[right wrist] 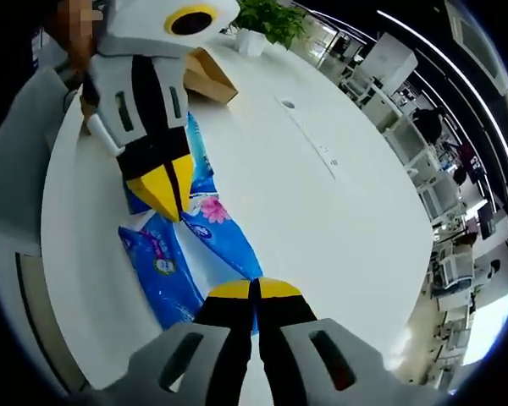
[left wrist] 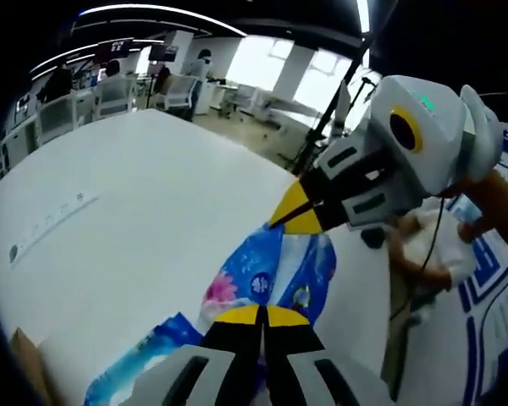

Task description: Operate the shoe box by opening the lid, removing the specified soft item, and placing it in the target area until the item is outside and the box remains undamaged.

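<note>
both tongs, left and right, pinch opposite ends of the blue soft pack (floral print) over the white counter; brown box lies behind.

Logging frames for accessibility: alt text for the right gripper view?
Both grippers pinch a blue floral soft pack on a white table: the right gripper from below, the left gripper from above. A brown box sits behind.

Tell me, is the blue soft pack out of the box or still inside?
Out: the blue soft pack lies on the white table, pinched by both grippers' fingers, left gripper, right gripper.
</note>
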`<state>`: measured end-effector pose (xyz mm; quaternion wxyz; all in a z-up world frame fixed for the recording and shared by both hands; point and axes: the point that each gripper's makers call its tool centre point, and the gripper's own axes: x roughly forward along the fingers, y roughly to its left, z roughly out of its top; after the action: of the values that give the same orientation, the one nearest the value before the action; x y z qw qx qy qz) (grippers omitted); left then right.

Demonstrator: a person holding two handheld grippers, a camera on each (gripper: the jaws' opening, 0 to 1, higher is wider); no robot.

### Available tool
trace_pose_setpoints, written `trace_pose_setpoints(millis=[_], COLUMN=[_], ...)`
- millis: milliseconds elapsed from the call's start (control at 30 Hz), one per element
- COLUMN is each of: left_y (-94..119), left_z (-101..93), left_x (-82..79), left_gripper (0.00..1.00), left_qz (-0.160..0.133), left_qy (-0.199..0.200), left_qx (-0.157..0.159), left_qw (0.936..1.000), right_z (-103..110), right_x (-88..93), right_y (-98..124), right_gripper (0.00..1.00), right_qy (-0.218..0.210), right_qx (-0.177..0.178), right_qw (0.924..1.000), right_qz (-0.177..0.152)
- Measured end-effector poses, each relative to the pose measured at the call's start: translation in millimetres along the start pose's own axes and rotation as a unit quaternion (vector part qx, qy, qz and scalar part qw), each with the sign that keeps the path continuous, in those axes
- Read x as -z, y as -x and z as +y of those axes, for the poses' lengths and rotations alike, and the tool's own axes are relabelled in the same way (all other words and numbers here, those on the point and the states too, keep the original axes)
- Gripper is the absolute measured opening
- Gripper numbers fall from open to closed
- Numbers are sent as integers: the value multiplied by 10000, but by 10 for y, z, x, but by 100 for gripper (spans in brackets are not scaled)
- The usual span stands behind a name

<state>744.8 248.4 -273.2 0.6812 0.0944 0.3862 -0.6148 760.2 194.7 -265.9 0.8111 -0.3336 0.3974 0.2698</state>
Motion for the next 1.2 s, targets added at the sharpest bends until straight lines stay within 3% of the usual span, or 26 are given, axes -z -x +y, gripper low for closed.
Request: trace_pose_setpoints(millis=[433,867,1200], left_y=[-140,-203,-196], left_z=[113,134,168], left_x=[120,227,222], left_gripper=[0,0,0], left_qz=[203,373,358], left_qy=[-104,-286,-379], left_qx=[-35,-41,-94], left_qw=[9997,9989,9986], right_z=[13,90,115], right_x=[117,178,178], right_y=[-222,-289,-290], right_gripper=[0,0,0], right_qy=[151,115,66], right_qx=[-18,-103,-119], right_qw=[9998,9998,9997], right_qz=[101,160,207])
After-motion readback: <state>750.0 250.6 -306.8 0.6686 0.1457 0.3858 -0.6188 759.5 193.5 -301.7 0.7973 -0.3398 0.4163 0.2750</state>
